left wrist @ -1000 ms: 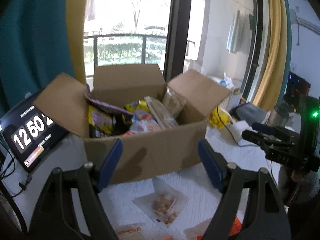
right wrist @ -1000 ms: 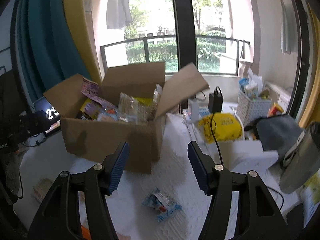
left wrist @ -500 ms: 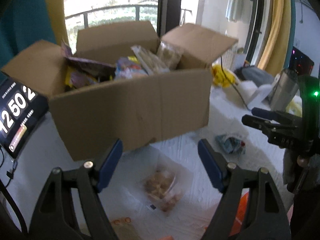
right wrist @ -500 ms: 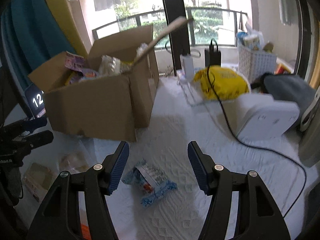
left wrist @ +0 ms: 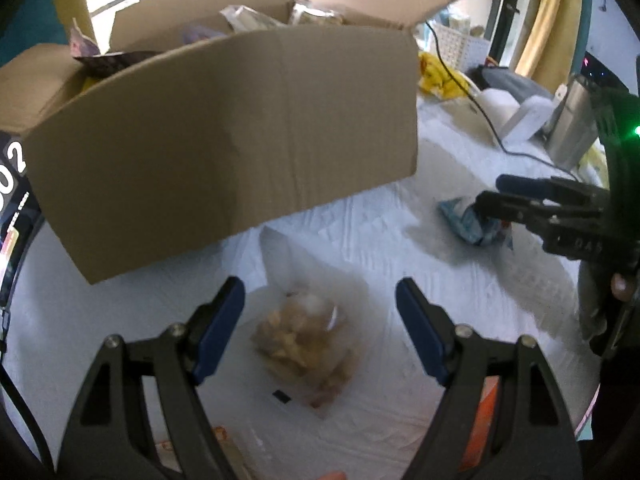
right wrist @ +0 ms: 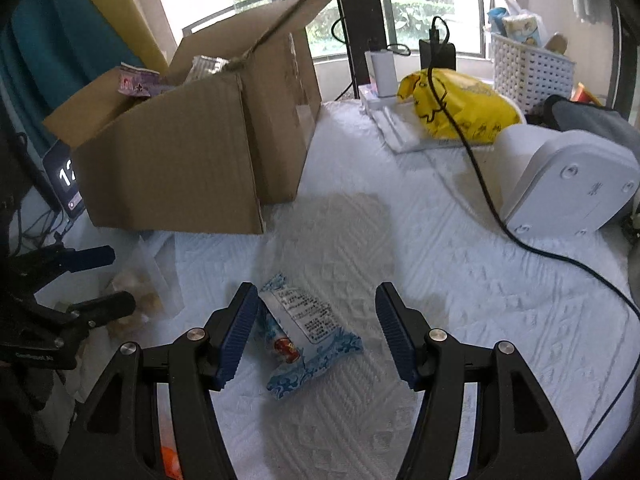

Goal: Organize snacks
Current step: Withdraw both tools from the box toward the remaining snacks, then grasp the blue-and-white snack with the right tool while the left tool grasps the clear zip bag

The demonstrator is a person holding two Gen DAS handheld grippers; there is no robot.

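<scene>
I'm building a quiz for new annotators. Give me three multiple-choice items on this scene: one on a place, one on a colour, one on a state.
1. Where does the clear bag of snacks lie?
A. Inside the cardboard box
B. On the white cloth before the box
C. In the white basket

2. What colour are the pads on the right gripper's fingers?
A. Blue
B. Red
C. Green

3. How is the right gripper?
A. Shut on the blue-and-white packet
B. Shut on nothing
C. Open over the packet

Answers:
1 B, it rests on the white cloth in front of the cardboard box.
2 A, both pads show blue.
3 C, the fingers stand apart astride the blue-and-white packet.
</scene>
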